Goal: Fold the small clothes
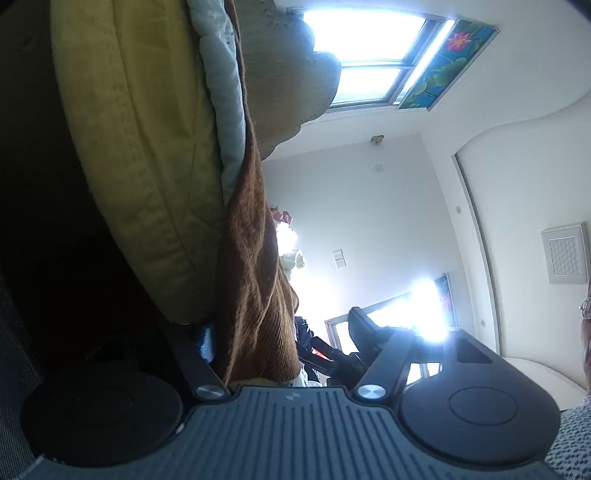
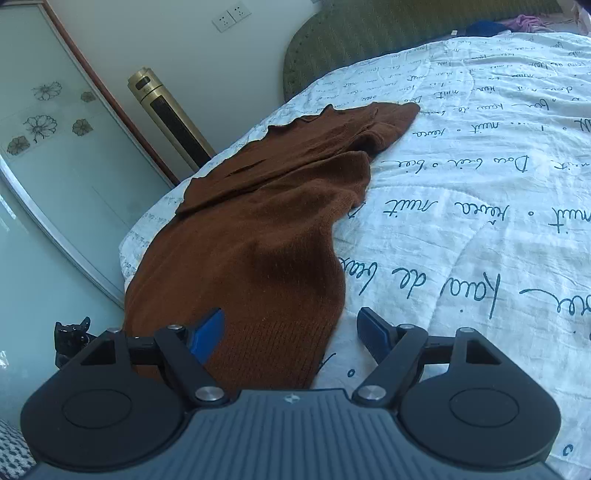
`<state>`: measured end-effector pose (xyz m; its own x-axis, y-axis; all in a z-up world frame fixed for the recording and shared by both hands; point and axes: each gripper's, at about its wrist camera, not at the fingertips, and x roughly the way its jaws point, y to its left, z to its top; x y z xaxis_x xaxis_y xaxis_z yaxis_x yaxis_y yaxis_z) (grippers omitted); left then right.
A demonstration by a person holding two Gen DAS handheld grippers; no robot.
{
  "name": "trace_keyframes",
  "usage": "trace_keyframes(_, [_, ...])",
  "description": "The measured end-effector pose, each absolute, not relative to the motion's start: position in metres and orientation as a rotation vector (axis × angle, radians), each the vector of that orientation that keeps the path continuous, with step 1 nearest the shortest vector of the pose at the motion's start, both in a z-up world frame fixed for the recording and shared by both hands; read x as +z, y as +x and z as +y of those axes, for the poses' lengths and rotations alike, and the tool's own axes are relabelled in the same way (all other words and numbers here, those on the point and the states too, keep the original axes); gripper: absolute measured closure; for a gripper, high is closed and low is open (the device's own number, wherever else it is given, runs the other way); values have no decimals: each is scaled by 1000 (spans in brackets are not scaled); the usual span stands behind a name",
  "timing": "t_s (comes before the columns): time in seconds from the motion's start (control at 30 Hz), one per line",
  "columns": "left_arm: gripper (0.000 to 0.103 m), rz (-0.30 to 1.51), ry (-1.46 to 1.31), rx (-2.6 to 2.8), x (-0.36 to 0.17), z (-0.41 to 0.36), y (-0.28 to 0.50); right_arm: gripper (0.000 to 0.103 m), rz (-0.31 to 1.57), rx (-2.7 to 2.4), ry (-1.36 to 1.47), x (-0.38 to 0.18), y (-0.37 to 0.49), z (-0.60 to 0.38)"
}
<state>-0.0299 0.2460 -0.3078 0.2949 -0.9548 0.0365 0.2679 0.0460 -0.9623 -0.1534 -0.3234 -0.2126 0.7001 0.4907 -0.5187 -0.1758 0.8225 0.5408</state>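
A brown knitted garment (image 2: 266, 221) lies crumpled along the left edge of the bed, its near end hanging toward me. My right gripper (image 2: 291, 332) is open, with its fingers either side of the garment's near end; the left blue pad (image 2: 207, 334) rests against the knit, the right pad (image 2: 373, 332) is over the quilt. In the left wrist view, tilted sideways, the same brown garment (image 1: 255, 295) hangs over the bed edge between the fingers of my left gripper (image 1: 284, 332), which is open. Its left finger is mostly hidden behind the cloth.
A white quilt with dark script (image 2: 480, 184) covers the bed, over a yellow mattress edge (image 1: 147, 166). A green headboard (image 2: 369, 33), a gold tower fan (image 2: 170, 114) and a glass sliding door (image 2: 55, 147) stand to the left. More clothes (image 2: 517, 22) lie far off.
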Motion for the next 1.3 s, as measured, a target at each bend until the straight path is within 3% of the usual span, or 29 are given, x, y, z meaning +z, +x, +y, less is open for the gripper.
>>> trace_keyframes(0.1, [75,827,-1123,-1083,-311,240,-33,25,739,370,504,-213,-153,-325])
trace_keyframes(0.17, [86,870,-1102,-1052,-309,233,-27,24,746,363,536,-213,-154,-327])
trace_keyframes(0.23, [99,888,-1104,-1032,-307,233,-26,17,750,365,562,-215,-155,-329])
trace_keyframes(0.3, [99,899,-1088,-995,-304,234,-27,13,735,365,554,-217,-159,-327])
trace_keyframes(0.7, [99,842,-1092,-964,-253,266,-50,13,716,414,588,-219,-169,-325])
trace_keyframes(0.73, [99,847,-1089,-964,-252,265,-50,18,719,432,596,-219,-168,-324])
trace_keyframes(0.77, [99,855,-1085,-959,-250,263,-50,46,734,431,602,-221,-167,-322])
trace_keyframes(0.8, [99,864,-1082,-955,-250,261,-50,90,764,415,612,-224,-165,-320])
trace_keyframes(0.83, [99,875,-1078,-948,-249,259,-49,98,788,410,621,-230,-165,-318])
trace_keyframes(1.17, [99,938,-1002,-880,-243,245,-48,98,783,335,732,-236,-176,-317])
trace_keyframes(1.3, [100,948,-942,-883,-243,235,-45,93,877,237,530,-209,-168,-292])
